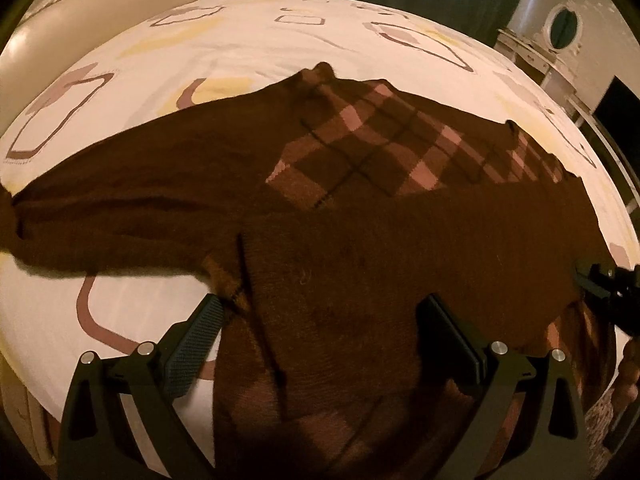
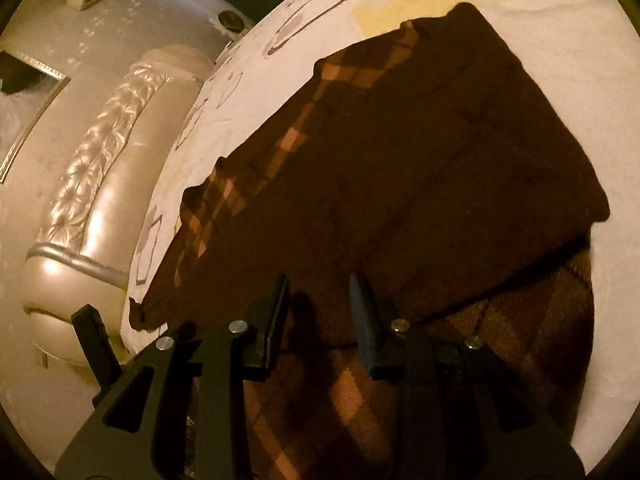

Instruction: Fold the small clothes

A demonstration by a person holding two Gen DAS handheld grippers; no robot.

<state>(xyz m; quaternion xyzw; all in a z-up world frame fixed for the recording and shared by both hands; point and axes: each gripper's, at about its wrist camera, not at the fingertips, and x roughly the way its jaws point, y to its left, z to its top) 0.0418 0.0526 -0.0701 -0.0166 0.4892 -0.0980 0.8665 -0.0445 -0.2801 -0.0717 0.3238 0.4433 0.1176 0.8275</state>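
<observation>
A dark brown sweater (image 1: pixel 328 200) with a pink and brown argyle front lies spread on the bed. One sleeve stretches to the left and a plain brown part is folded over the near side. My left gripper (image 1: pixel 320 316) is open, its fingers wide apart just above the sweater's near edge, holding nothing. My right gripper (image 2: pixel 320 292) is open with a narrower gap, over the folded brown layer of the sweater (image 2: pixel 420 160). It shows at the right edge of the left wrist view (image 1: pixel 600 284).
The bed sheet (image 1: pixel 248 48) is white with brown and yellow shapes. A padded cream headboard (image 2: pixel 96 184) runs along the bed's side. A white cabinet with an oval window (image 1: pixel 560 28) stands at the far right.
</observation>
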